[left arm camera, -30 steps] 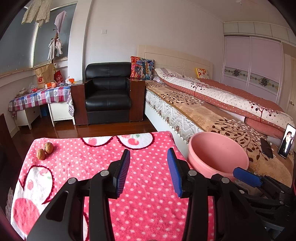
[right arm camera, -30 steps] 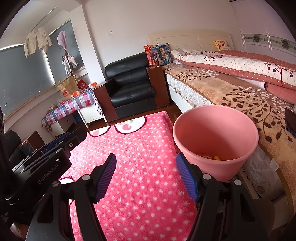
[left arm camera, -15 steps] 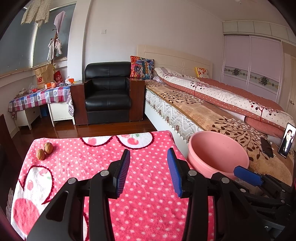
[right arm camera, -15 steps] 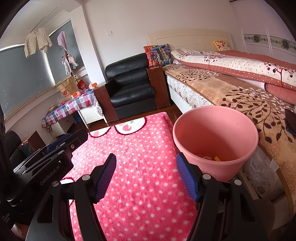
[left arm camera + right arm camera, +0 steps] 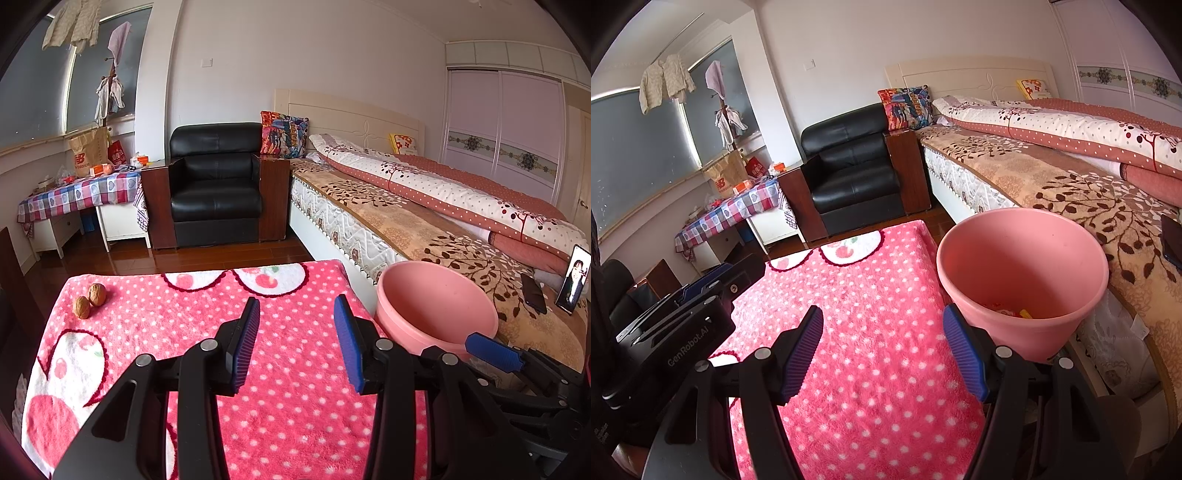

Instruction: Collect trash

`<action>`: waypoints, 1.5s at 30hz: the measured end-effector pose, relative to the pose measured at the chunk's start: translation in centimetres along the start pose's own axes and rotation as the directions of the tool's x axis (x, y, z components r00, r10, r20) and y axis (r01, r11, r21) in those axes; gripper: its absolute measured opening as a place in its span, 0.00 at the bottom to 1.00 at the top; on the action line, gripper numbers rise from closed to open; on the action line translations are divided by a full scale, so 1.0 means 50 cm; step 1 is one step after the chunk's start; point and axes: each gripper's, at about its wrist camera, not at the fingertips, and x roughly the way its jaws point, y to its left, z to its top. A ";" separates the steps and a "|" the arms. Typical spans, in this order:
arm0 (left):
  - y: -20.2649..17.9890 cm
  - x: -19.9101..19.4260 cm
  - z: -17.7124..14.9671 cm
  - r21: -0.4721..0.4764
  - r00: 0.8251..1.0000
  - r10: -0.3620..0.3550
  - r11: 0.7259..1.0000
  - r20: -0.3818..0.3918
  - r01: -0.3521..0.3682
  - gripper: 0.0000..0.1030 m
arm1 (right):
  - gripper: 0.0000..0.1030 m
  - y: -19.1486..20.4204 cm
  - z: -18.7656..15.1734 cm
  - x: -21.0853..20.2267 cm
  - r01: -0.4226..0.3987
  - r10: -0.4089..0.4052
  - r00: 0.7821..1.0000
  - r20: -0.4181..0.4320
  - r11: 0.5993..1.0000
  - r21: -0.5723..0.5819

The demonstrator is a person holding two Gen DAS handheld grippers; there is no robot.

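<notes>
Pink plastic bucket (image 5: pixel 1023 280) beside the polka-dot blanket (image 5: pixel 295 369) already holds scraps; nothing has shifted. Both the left gripper (image 5: pixel 295 343) and right gripper (image 5: pixel 882 350) stay spread, empty. Two brown walnuts (image 5: pixel 89 299) await at the blanket's far corner, well apart from the bucket.

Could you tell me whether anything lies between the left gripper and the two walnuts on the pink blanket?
Nothing visible does. The walnuts sit near the blanket's far left corner, and only bare polka-dot fabric lies between them and the open left gripper.
</notes>
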 end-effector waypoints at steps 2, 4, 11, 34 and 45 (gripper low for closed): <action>-0.002 0.000 0.000 0.000 1.000 0.000 1.000 0.001 0.000 0.41 | 0.65 0.000 0.000 0.000 0.000 0.000 1.000 0.000 1.000 0.000; -0.002 0.000 0.000 0.001 1.000 -0.001 1.000 0.000 0.001 0.41 | 0.65 0.000 0.000 0.000 0.000 0.000 1.000 0.000 1.000 0.001; -0.001 0.001 0.000 0.001 1.000 0.000 1.000 -0.001 0.000 0.41 | 0.65 0.000 0.000 0.000 0.000 0.000 1.000 -0.001 1.000 0.000; 0.001 0.002 -0.001 -0.001 1.000 0.002 1.000 -0.003 -0.002 0.41 | 0.65 0.008 -0.005 0.009 -0.002 0.002 1.000 -0.011 1.000 -0.005; 0.014 0.005 -0.014 -0.010 1.000 0.007 1.000 -0.012 -0.007 0.41 | 0.65 0.015 -0.002 0.019 -0.004 0.004 1.000 -0.025 1.000 -0.009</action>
